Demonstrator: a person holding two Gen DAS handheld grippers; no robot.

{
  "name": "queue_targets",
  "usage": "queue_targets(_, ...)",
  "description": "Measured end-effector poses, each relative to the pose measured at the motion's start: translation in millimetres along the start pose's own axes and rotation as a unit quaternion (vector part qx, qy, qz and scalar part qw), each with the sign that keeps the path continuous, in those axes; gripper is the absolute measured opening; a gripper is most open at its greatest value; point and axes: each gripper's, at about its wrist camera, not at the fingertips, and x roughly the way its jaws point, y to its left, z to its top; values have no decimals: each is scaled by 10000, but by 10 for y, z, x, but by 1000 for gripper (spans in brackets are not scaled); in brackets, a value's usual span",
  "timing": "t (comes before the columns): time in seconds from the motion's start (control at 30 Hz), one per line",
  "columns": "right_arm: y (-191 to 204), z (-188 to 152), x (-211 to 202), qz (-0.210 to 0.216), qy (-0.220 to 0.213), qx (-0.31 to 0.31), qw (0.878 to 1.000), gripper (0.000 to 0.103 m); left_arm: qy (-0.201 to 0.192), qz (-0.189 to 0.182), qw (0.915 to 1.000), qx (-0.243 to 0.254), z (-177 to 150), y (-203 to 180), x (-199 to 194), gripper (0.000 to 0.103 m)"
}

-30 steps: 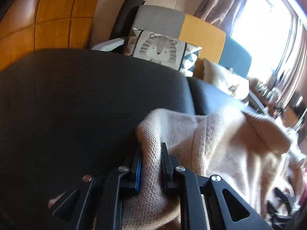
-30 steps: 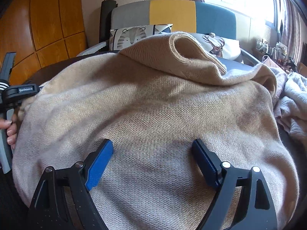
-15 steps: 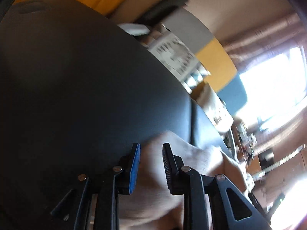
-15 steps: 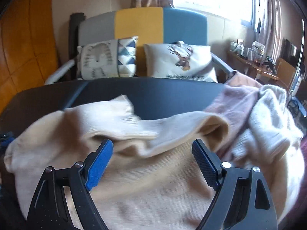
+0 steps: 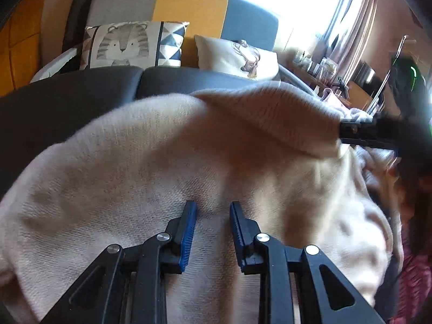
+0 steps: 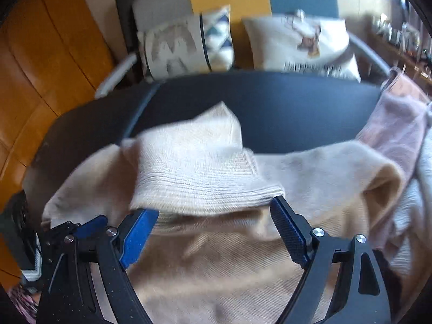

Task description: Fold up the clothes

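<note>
A beige knit sweater [image 5: 135, 175] lies spread on the dark sofa seat [image 5: 67, 102]. My left gripper [image 5: 213, 208] hovers over its middle. The jaws stand a little apart and the pads press on nothing. A ribbed hem [image 5: 270, 116] is lifted toward the right, where it meets my right gripper [image 5: 359, 132]. In the right wrist view the right gripper [image 6: 213, 209] is wide open. The ribbed hem [image 6: 205, 178] lies draped across its fingertips, above the rest of the sweater [image 6: 216, 270]. The left gripper [image 6: 81, 229] shows at the lower left there.
A tiger pillow [image 5: 127, 43] and a deer pillow [image 5: 237, 56] lean on the sofa back. A pink garment [image 6: 391, 124] and a white one [image 6: 421, 189] are piled at the seat's right end. Orange wood panels [image 6: 54, 67] are on the left.
My left gripper let go of the sweater's edge and swung over its middle. My right gripper pulled back, stayed wide open, and now has the ribbed hem across its fingertips.
</note>
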Motion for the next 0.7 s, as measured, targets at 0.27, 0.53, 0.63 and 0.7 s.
queue_targets(0.27, 117, 158, 217, 41, -147, -154, 9998, 6, -131, 107, 9990, 407, -78, 249, -53, 25)
queue_targets(0.53, 313, 791, -304, 22, -933, -434, 9947, 6, 20, -59, 9998, -183, 66, 689, -129, 22)
queue_targets(0.63, 403, 1048, -444, 92, -1139, -477, 9923, 5, -281, -11, 9991, -304, 128, 697, -288, 22)
queue_targets(0.7, 451, 1175, -471, 71, -1271, -473, 9907, 5, -513, 5, 9979, -394, 162, 723, -383, 22)
